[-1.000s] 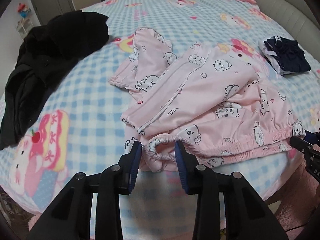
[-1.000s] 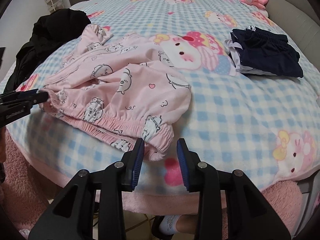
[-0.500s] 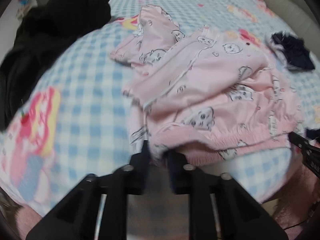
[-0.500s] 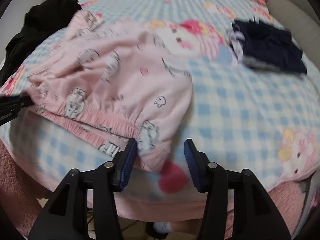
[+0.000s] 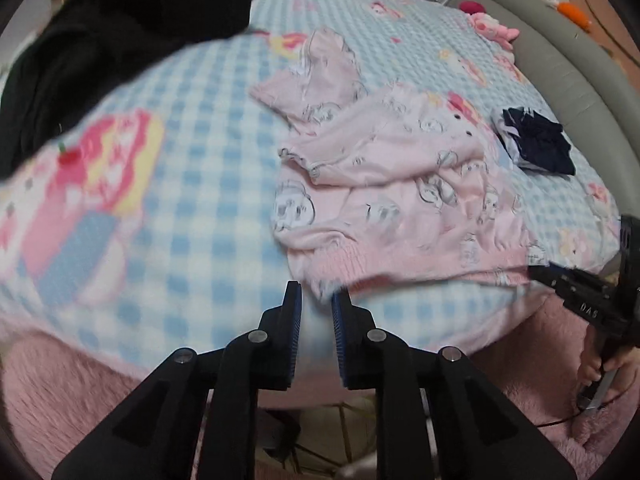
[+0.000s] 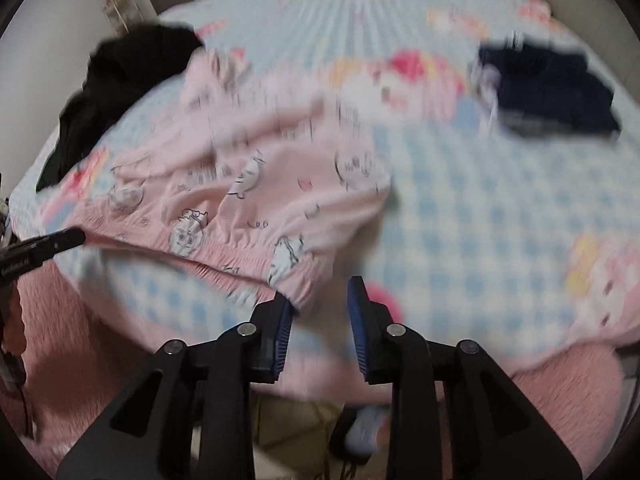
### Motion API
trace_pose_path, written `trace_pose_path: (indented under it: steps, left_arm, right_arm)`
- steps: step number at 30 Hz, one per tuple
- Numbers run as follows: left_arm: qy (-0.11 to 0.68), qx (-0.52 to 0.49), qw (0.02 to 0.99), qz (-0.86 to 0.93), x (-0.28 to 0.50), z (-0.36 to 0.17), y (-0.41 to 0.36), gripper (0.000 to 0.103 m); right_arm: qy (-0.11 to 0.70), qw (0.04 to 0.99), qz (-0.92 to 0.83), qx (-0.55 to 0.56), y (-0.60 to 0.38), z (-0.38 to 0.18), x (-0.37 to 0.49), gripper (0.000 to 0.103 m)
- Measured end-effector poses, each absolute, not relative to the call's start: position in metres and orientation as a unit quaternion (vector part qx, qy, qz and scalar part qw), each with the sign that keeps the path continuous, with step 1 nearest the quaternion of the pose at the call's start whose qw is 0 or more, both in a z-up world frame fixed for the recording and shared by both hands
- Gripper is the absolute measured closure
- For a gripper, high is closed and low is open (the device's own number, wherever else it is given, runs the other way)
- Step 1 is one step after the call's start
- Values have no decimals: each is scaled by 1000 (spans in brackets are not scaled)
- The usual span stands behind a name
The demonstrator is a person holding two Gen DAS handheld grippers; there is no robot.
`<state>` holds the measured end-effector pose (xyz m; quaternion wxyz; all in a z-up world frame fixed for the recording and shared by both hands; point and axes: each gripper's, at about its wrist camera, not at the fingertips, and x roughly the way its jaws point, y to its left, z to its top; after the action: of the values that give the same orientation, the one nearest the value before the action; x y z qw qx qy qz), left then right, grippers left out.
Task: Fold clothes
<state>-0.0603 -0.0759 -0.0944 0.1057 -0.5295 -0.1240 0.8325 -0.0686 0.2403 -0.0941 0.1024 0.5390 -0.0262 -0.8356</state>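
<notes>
Pink pyjama trousers (image 5: 384, 204) with a cartoon print lie crumpled on the blue checked bed cover (image 5: 192, 208); they also show in the right wrist view (image 6: 248, 184). My left gripper (image 5: 316, 300) is open with a narrow gap, just in front of the left end of the elastic waistband, which hangs lifted off the cover. My right gripper (image 6: 320, 296) is open; the waistband's right corner (image 6: 296, 284) touches its left finger. Each gripper shows in the other's view: the right one (image 5: 560, 280) and the left one (image 6: 48, 244). Both views are blurred.
A black garment (image 5: 100, 48) lies at the far left of the bed. A folded dark navy garment (image 5: 536, 144) sits at the right. A pink plush toy (image 5: 492, 28) lies by the grey headboard (image 5: 560, 60). A pink fuzzy blanket (image 5: 80, 380) hangs over the near edge.
Both grippers pulled back toward the bed's near edge, dragging and bunching the trousers. The left gripper, closed on the waistband half a second ago, now shows a gap. The right stays open.
</notes>
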Motion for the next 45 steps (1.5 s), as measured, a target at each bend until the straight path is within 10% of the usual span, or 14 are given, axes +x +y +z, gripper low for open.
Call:
trace_pose_path:
  steps: [6, 9, 11, 15, 17, 26, 33, 40, 45]
  left_arm:
    - [-228, -482, 125, 837, -64, -90, -106, 84]
    - [-274, -477, 142, 823, -84, -96, -111, 53]
    - [-281, -509, 137, 802, -96, -115, -101, 49]
    - [-266, -551, 130, 780, -104, -146, -81, 77]
    - [-270, -541, 138, 784, -106, -136, -76, 92]
    - [-241, -380, 210, 868, -88, 28, -73, 93]
    - [-134, -465, 177, 857, -220, 37, -40, 94]
    - [-110, -256, 210, 937, -209, 233, -36, 94]
    - [-121, -263, 191, 938, -181, 196, -51, 94]
  right_arm:
    - [-64, 137, -864, 481, 251, -68, -52, 60]
    - [-95, 115, -864, 481, 260, -70, -74, 56]
    - [-101, 103, -849, 508, 261, -89, -93, 54]
    - [-132, 126, -804, 566, 255, -131, -114, 53]
    - [-142, 134, -800, 568, 250, -135, -117, 85]
    - [-162, 230, -883, 376, 254, 41, -89, 95]
    - [-160, 164, -852, 471, 256, -7, -188, 96]
    - [-150, 166, -947, 232, 273, 176, -208, 96]
    - [-164, 171, -951, 200, 285, 174, -176, 96]
